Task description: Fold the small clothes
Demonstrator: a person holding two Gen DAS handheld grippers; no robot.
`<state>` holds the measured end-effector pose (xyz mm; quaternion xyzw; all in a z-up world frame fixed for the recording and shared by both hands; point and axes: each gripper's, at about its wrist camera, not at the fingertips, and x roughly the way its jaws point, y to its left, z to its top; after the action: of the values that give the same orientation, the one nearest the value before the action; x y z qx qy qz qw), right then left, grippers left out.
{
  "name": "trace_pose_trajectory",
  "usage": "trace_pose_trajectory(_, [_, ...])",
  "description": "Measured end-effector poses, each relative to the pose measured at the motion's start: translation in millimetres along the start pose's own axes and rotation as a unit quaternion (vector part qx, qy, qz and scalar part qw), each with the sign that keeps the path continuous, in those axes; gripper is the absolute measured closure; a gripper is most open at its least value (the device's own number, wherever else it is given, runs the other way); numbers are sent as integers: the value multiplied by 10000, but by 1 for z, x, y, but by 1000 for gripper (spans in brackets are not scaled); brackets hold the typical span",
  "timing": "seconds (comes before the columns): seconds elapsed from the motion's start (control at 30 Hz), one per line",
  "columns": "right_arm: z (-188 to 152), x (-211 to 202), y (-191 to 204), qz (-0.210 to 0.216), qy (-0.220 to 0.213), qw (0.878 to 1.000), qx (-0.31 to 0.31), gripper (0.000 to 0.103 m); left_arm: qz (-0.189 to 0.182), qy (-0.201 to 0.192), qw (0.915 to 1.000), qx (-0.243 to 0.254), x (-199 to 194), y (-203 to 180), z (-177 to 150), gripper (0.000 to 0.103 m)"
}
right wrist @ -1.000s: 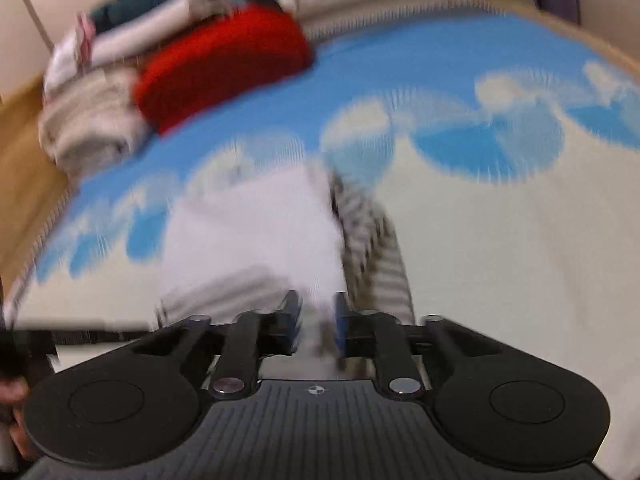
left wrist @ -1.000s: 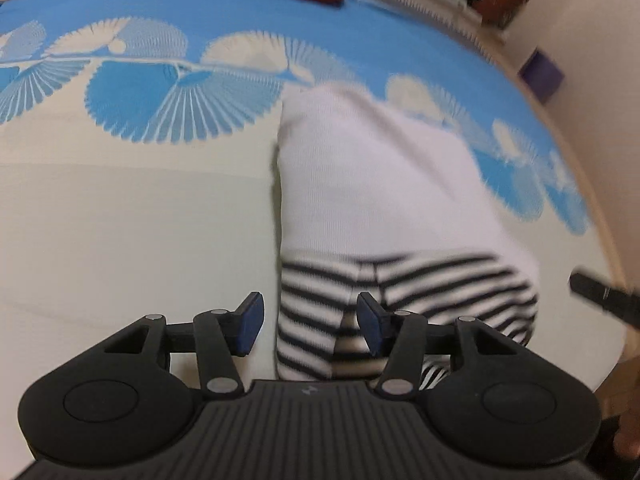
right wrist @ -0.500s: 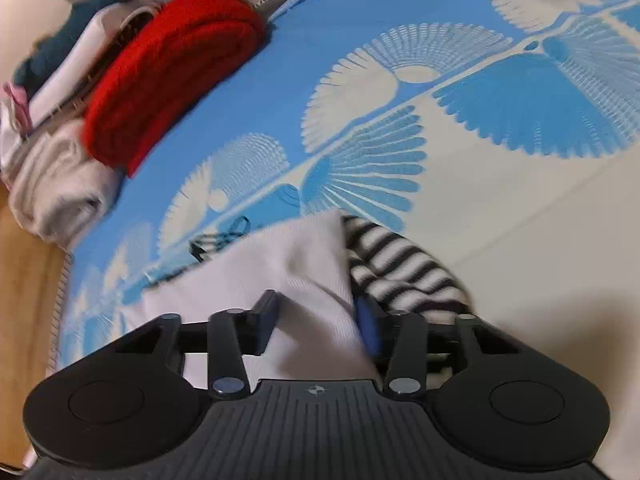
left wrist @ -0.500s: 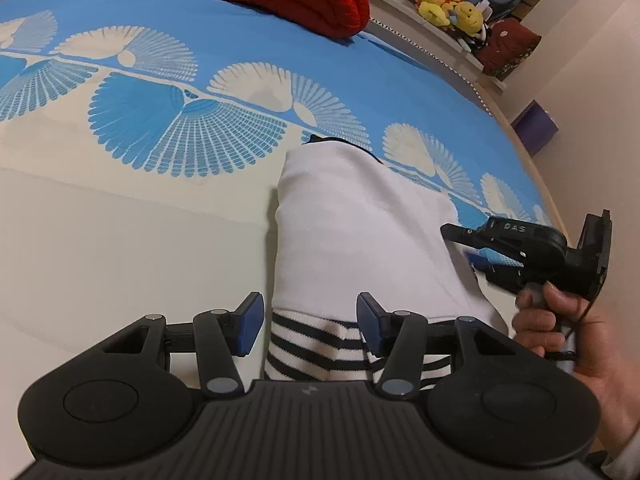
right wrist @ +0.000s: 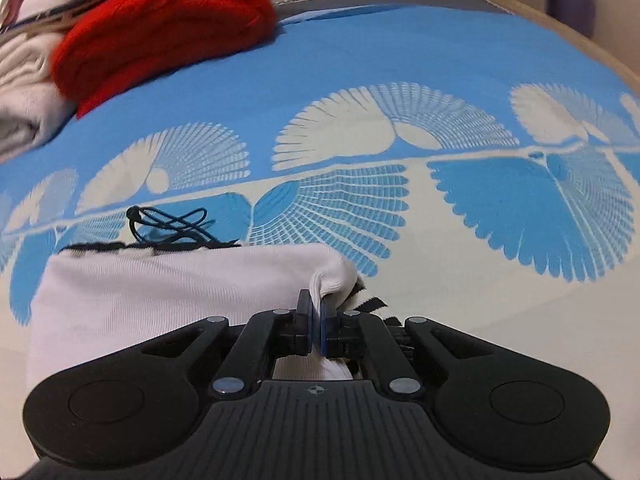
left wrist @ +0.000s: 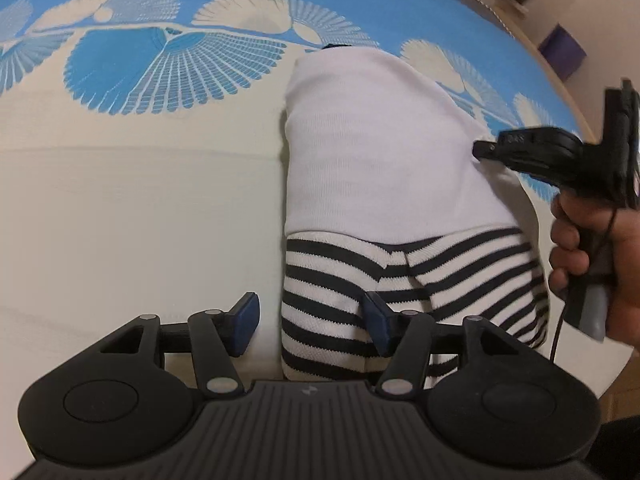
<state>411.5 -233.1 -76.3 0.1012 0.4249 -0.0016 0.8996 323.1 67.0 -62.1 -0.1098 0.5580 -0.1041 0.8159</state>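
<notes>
A small garment lies folded on the bed: a white body (left wrist: 380,152) with black-and-white striped sleeves (left wrist: 400,280) across its near end. My left gripper (left wrist: 310,326) is open, its jaws either side of the striped end's left corner. My right gripper (right wrist: 317,330) is shut on a pinched edge of the white fabric (right wrist: 328,280); the white body (right wrist: 160,300) spreads to its left. In the left wrist view the right gripper (left wrist: 480,148) touches the garment's right edge, held by a hand (left wrist: 592,248).
The bedspread (left wrist: 140,200) is cream with blue fan patterns. A black drawstring (right wrist: 168,224) lies beyond the garment. A red folded knit (right wrist: 168,28) and a pale pile of clothes (right wrist: 20,92) sit at the far left. A purple box (left wrist: 562,50) stands by the wall.
My right gripper has closed on the white fabric's edge; it was open around it half a second ago. The left gripper has shifted slightly, still open at the striped end.
</notes>
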Motion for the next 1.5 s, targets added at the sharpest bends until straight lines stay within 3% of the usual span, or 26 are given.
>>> trace_pose_trajectory(0.07, [2,-13,-3,-17,-61,10000,1,95,-15,-63,10000,-18,-4,2,0,40])
trace_pose_trajectory(0.17, [1,-55,-10,59,-482,9988,-10,89,-124,-338,9993,68,-18,1,2,41])
trace_pose_trajectory(0.27, [-16,-104,-15,310,-980,9945,-192,84,-246,-618,9977,139,-30,-3,4,41])
trace_pose_trajectory(0.33, [-36,-123,-16,514,-1014,9932,-267,82,-314,-694,9970,128,-34,-5,6,41])
trace_pose_trajectory(0.43, [-68,-111,-17,595,-482,9962,-405,82,-206,-609,9978,162,-28,-5,5,41])
trace_pose_trajectory(0.5, [-88,-86,-16,257,103,9973,-673,82,277,-272,9987,325,-11,-6,2,40])
trace_pose_trajectory(0.53, [-97,-74,-16,18,324,9965,-773,82,554,-109,9976,412,-2,-5,-1,34])
trace_pose_trajectory(0.6, [-100,-75,-16,-120,190,9965,-800,75,618,-202,9971,390,-5,-6,-1,34])
trace_pose_trajectory(0.73, [-97,-97,-9,-112,-139,9968,-775,76,320,-526,9965,571,-19,-9,-3,35])
trace_pose_trajectory(0.77, [-100,-93,-8,-223,-62,9961,-854,76,388,-423,9965,611,-13,-9,-3,34])
trace_pose_trajectory(0.83, [-109,-71,-13,-596,516,9917,-1018,74,655,-185,9956,638,1,-10,-7,30])
trace_pose_trajectory(0.87, [-110,-62,-16,-727,873,9889,-957,74,732,-202,9951,638,2,-12,-9,27])
trace_pose_trajectory(0.9, [-108,-63,-21,-735,954,9896,-789,74,795,-271,9944,649,1,-13,-10,26])
trace_pose_trajectory(1.03, [-93,-105,-30,-548,417,9972,-292,68,1104,-752,9881,760,-20,-24,-21,17])
trace_pose_trajectory(1.1, [-89,-132,-30,-443,139,9985,-296,48,1214,-1104,9822,919,-38,-33,-25,15])
trace_pose_trajectory(1.2, [-86,-175,-31,-281,-320,9985,-343,33,1408,-1416,9743,1045,-69,-50,-33,11])
trace_pose_trajectory(1.27, [-88,-202,-33,-168,-613,9972,-384,26,1410,-1638,9719,935,-90,-60,-43,0])
trace_pose_trajectory(1.37, [-97,-238,-33,-26,-996,9935,-546,12,1234,-1857,9725,674,-122,-77,-65,1])
trace_pose_trajectory(1.5, [-121,-272,-31,-25,-1283,9883,-826,7,1194,-2038,9698,609,-152,-94,-104,1])
